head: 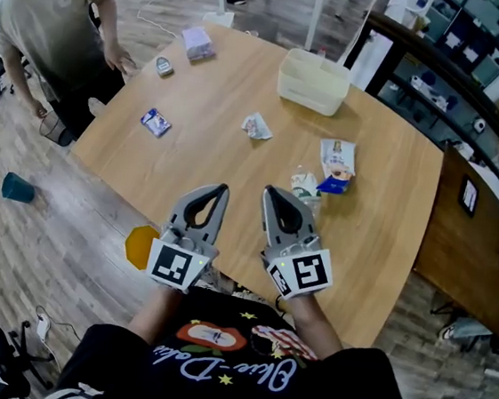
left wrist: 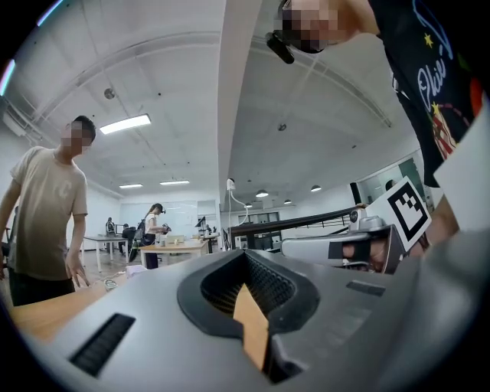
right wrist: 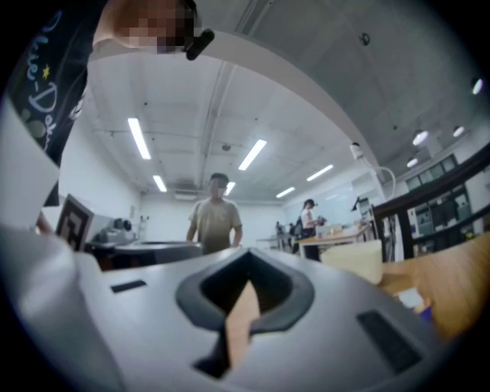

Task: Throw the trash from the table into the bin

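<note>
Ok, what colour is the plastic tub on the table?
The tub is cream; the head view shows it best.

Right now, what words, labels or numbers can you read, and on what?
Cursive lettering on the black shirt: upside down, illegible.
Print on the blue packet: too small.
Print on the white packet: too small.
Cubes of the left gripper and right gripper: coded squares, no words.

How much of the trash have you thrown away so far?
Nothing looks done yet: the white tub looks empty. Nothing is in hand either; the left gripper and right gripper are both shut and empty at the table's near edge. Left to do: the blue wrapper, crumpled wrapper, snack packet, purple packet and small round thing all lie on the table.
</note>
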`<action>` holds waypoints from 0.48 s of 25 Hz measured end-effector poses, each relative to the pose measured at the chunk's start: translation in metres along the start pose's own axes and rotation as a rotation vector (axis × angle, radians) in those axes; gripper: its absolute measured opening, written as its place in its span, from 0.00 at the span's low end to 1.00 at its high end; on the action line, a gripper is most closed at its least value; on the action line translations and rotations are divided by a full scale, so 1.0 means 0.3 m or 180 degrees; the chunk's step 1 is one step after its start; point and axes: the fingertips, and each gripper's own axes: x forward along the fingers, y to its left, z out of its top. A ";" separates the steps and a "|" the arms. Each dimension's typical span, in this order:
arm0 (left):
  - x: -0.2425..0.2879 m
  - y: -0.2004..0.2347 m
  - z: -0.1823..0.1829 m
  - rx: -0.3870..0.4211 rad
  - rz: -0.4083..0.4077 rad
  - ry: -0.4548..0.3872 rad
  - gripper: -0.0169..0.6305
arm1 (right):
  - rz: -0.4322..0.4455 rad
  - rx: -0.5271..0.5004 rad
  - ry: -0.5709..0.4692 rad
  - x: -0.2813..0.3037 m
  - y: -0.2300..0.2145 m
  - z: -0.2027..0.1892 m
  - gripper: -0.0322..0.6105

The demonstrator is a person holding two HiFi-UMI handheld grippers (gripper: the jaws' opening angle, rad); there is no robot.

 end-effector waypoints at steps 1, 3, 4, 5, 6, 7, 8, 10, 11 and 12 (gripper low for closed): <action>0.008 0.007 -0.002 -0.0014 -0.0016 -0.0003 0.04 | -0.0017 -0.0007 -0.0001 0.009 -0.004 0.000 0.06; 0.029 0.022 -0.011 -0.0028 -0.0058 0.0000 0.04 | -0.0063 -0.0022 0.0004 0.028 -0.015 -0.002 0.06; 0.041 0.031 -0.014 -0.0033 -0.0082 -0.0003 0.04 | -0.0089 -0.0025 0.0010 0.040 -0.023 -0.003 0.06; 0.055 0.042 -0.014 -0.0040 -0.0106 -0.0012 0.04 | -0.0113 -0.0030 0.0017 0.054 -0.031 -0.004 0.06; 0.069 0.056 -0.014 -0.0050 -0.0125 -0.0022 0.04 | -0.0133 -0.0040 0.0023 0.071 -0.038 -0.003 0.06; 0.082 0.071 -0.014 -0.0063 -0.0141 -0.0028 0.04 | -0.0152 -0.0051 0.0027 0.089 -0.044 -0.004 0.06; 0.096 0.087 -0.016 -0.0074 -0.0158 -0.0029 0.04 | -0.0171 -0.0060 0.0031 0.107 -0.049 -0.004 0.06; 0.124 0.115 -0.018 -0.0071 -0.0212 -0.0032 0.04 | -0.0214 -0.0077 0.0046 0.143 -0.060 -0.005 0.06; 0.136 0.125 -0.019 -0.0057 -0.0245 -0.0033 0.04 | -0.0238 -0.0085 0.0058 0.159 -0.065 -0.008 0.06; 0.146 0.136 -0.021 -0.0042 -0.0273 -0.0028 0.04 | -0.0262 -0.0099 0.0075 0.175 -0.072 -0.011 0.06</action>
